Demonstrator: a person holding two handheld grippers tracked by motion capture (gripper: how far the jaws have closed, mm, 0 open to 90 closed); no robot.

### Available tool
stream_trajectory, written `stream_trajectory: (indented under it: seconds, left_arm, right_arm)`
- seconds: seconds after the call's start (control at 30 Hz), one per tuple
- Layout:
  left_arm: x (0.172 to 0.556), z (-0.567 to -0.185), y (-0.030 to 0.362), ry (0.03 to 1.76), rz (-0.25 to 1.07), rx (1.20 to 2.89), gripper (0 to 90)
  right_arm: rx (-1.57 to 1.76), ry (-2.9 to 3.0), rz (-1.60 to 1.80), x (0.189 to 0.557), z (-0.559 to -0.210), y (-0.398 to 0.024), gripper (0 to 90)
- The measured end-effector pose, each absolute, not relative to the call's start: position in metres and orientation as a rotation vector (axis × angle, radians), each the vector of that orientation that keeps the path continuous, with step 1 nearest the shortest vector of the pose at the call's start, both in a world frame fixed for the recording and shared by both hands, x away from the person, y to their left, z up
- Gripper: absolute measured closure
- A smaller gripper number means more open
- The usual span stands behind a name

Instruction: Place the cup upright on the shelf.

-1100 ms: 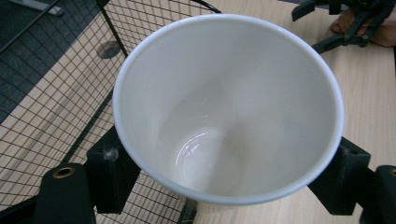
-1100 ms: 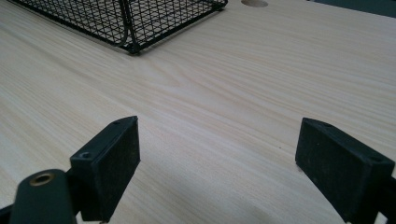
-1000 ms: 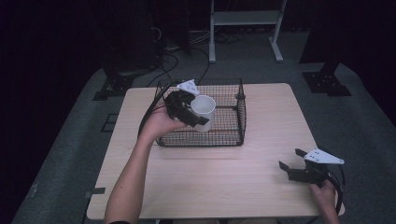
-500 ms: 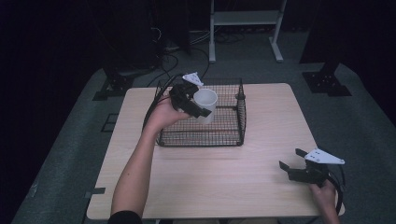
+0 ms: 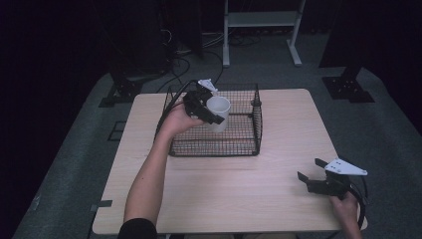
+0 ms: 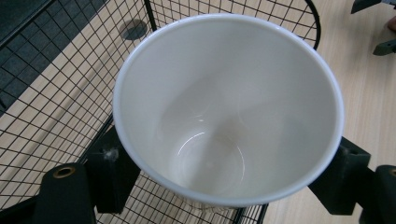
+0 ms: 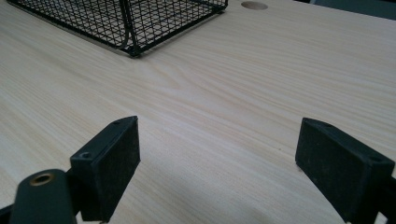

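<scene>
A white cup (image 5: 219, 104) hangs mouth-up over the black wire basket (image 5: 259, 124), and my left gripper (image 5: 215, 118) is shut on its sides. In the left gripper view the cup (image 6: 229, 107) has nothing inside, and the left gripper (image 6: 226, 175) has a black pad pressed against each side of it, with the basket mesh (image 6: 56, 93) below. My right gripper (image 5: 309, 169) rests at the table's front right, held by a hand. In its own view the right gripper (image 7: 238, 168) stands open over bare wood.
The wooden table (image 5: 224, 184) has the basket at its far middle; a basket corner (image 7: 126, 18) lies well ahead of the right gripper. A round hole (image 7: 254, 5) marks the tabletop. A white metal stand (image 5: 261, 20) and dark stand feet are on the floor beyond.
My left hand has carried the cup a little farther away from the person over the basket. The right gripper has not moved.
</scene>
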State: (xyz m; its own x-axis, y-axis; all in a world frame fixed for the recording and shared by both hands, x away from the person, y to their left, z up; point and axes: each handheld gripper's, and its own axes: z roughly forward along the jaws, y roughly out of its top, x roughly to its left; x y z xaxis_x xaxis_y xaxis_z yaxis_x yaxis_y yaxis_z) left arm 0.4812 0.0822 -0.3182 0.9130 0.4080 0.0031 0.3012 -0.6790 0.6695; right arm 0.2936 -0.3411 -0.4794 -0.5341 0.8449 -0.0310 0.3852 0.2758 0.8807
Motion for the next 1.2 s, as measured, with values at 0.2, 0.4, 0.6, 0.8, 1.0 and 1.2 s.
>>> stream_trajectory:
  seconds: [0.2,0.4,0.6,0.8,1.0,1.2]
  left_arm:
    - [0.488,-0.329,0.081,0.526,0.174,2.363,21.0]
    - [0.494,-0.338,0.08,0.55,0.161,2.368,21.1]
    - [0.501,-0.347,0.077,0.571,0.148,2.37,21.1]
    - [0.506,-0.352,0.076,0.583,0.146,2.377,21.1]
    - [0.511,-0.358,0.076,0.6,0.14,2.38,21.1]
    - [0.515,-0.364,0.076,0.61,0.127,2.388,21.1]
  right_arm:
    - [1.104,2.046,1.204,0.293,-0.479,-0.341,13.1]
    - [1.104,2.045,1.207,0.293,-0.479,-0.341,13.1]
    - [1.104,2.043,1.212,0.293,-0.479,-0.342,13.1]
    - [1.102,2.044,1.213,0.293,-0.479,-0.342,13.1]
    - [1.102,2.045,1.217,0.293,-0.479,-0.342,13.1]
    - [1.104,2.042,1.215,0.293,-0.479,-0.342,13.1]
